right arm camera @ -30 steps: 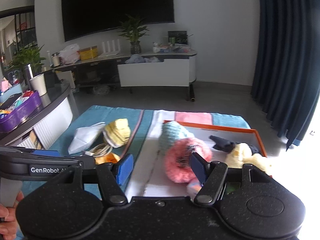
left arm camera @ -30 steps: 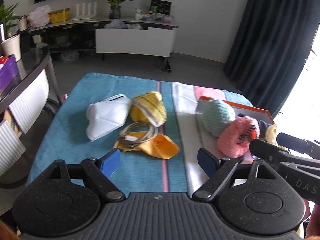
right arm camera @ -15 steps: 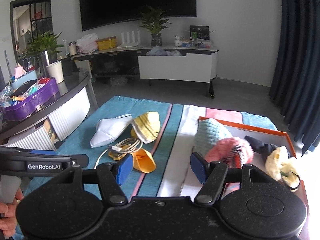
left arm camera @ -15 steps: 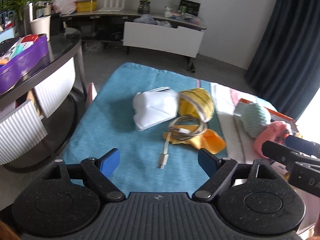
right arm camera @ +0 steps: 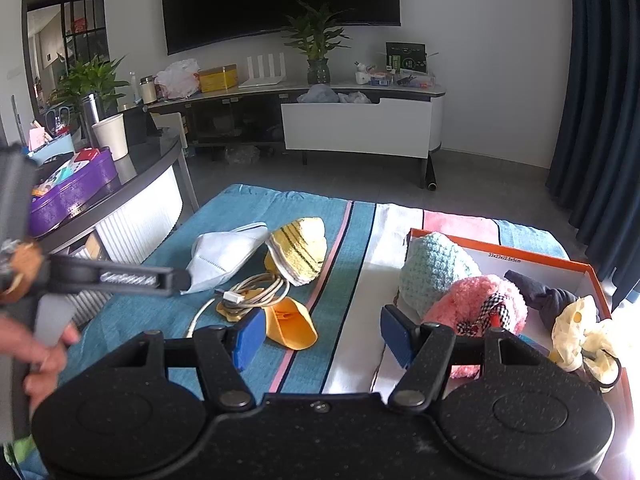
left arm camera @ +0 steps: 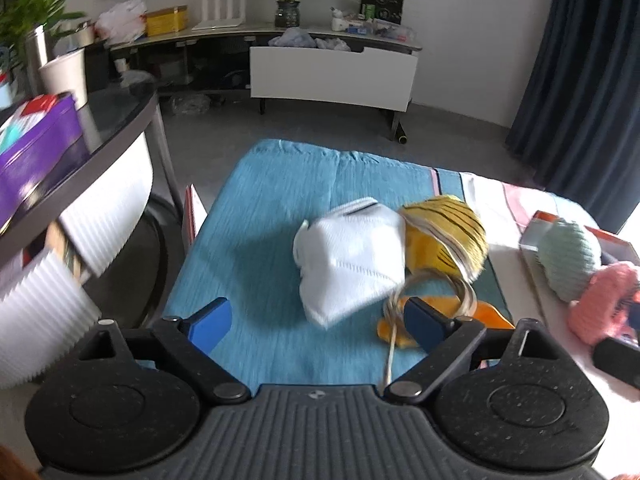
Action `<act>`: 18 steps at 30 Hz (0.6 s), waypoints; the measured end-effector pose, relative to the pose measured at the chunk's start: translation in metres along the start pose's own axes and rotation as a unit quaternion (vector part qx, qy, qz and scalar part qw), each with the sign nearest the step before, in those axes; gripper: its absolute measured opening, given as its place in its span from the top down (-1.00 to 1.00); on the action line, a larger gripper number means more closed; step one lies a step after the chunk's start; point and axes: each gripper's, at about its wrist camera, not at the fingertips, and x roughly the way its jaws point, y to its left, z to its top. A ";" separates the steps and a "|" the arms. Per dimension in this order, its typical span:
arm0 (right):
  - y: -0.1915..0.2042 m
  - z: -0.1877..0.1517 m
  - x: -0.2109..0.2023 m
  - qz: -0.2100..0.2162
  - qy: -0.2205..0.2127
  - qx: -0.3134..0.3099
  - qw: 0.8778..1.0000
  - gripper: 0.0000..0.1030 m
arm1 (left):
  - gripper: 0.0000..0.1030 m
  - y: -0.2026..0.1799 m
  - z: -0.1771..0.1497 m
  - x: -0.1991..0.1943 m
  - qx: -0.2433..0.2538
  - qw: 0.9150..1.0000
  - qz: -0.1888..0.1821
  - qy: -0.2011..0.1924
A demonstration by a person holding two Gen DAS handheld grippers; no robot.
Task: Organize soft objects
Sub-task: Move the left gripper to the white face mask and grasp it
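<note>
A white face mask (left arm camera: 352, 264) (right arm camera: 224, 254) lies on the teal cloth beside a yellow striped knit piece (left arm camera: 448, 236) (right arm camera: 298, 250), a coiled white cable (right arm camera: 252, 292) and an orange silicone piece (right arm camera: 290, 328). My left gripper (left arm camera: 316, 322) hovers just short of the mask, its jaws opening, nothing between them. My right gripper (right arm camera: 322, 334) is open and empty over the cloth's stripes. An orange-rimmed box (right arm camera: 560, 262) at the right holds a mint knit item (right arm camera: 436, 270), a pink fluffy item (right arm camera: 476, 300), a dark cloth (right arm camera: 548, 290) and a cream item (right arm camera: 576, 330).
A dark round side table (right arm camera: 136, 176) with a purple tray (right arm camera: 72, 196) and a paper cup (right arm camera: 110, 136) stands at the left, close to the cloth's edge. A person's hand (right arm camera: 40, 356) holds the left gripper's handle. A TV console stands far behind.
The left gripper has swung left and dropped toward the white mask, and its jaws have widened. The right gripper has drawn back a little from the box; its jaws are unchanged.
</note>
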 end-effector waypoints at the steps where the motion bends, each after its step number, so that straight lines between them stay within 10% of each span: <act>1: -0.002 0.000 0.001 0.000 0.000 0.001 1.000 -0.50 | -0.86 -0.002 0.004 0.006 0.009 1.000 -0.002 0.000; 14: -0.019 0.015 0.029 -0.001 0.002 0.016 1.000 -0.50 | -0.97 -0.023 0.021 0.071 0.106 0.994 0.002 0.023; 18: -0.019 0.022 0.039 0.007 0.007 0.014 1.000 -0.49 | -0.50 -0.006 0.022 0.084 0.080 0.996 -0.004 0.034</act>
